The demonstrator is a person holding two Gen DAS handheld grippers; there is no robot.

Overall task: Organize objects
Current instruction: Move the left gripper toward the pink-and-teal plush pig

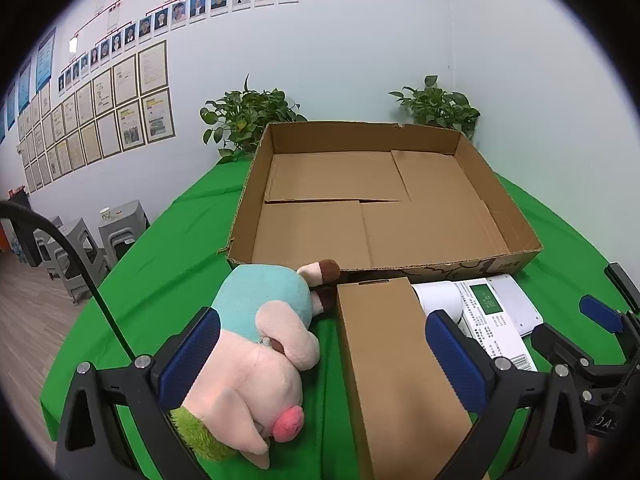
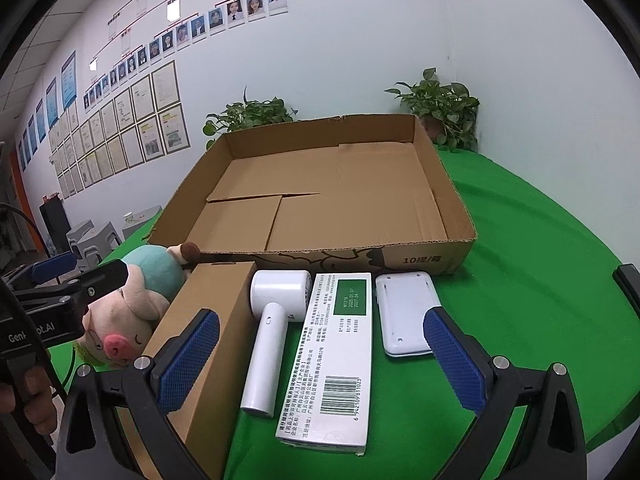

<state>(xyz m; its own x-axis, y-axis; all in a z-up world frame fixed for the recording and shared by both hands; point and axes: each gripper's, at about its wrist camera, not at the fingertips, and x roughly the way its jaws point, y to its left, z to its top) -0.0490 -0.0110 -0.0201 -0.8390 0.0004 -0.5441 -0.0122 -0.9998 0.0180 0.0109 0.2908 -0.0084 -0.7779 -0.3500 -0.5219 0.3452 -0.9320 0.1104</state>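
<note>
Between your left gripper's (image 1: 320,356) spread fingers lie the plush pig (image 1: 256,356) and a closed brown carton (image 1: 396,376). The pig lies on its side against the left finger's blue pad (image 1: 192,356): pink head and snout toward you, teal body behind, a green tuft at the head, brown-tipped feet pointing at the tray. The carton lies lengthwise just beside the pig, under the right finger. Nothing is gripped.

Your right gripper (image 2: 322,356) is also wide open and holds nothing. Between its fingers lie a white handheld fan (image 2: 272,332) and a long white printed box (image 2: 336,360) with a green label and a barcode, side by side and touching. The brown carton (image 2: 208,344) sits under its left finger; a white flat device (image 2: 406,312) lies just inside the right finger.

Beyond all the fingers stands the shallow cardboard tray (image 2: 420,258), open, its near wall close behind the row of objects. Everything rests on the green tablecloth (image 2: 540,280). Two potted plants (image 1: 246,114) stand behind the tray by the wall.
</note>
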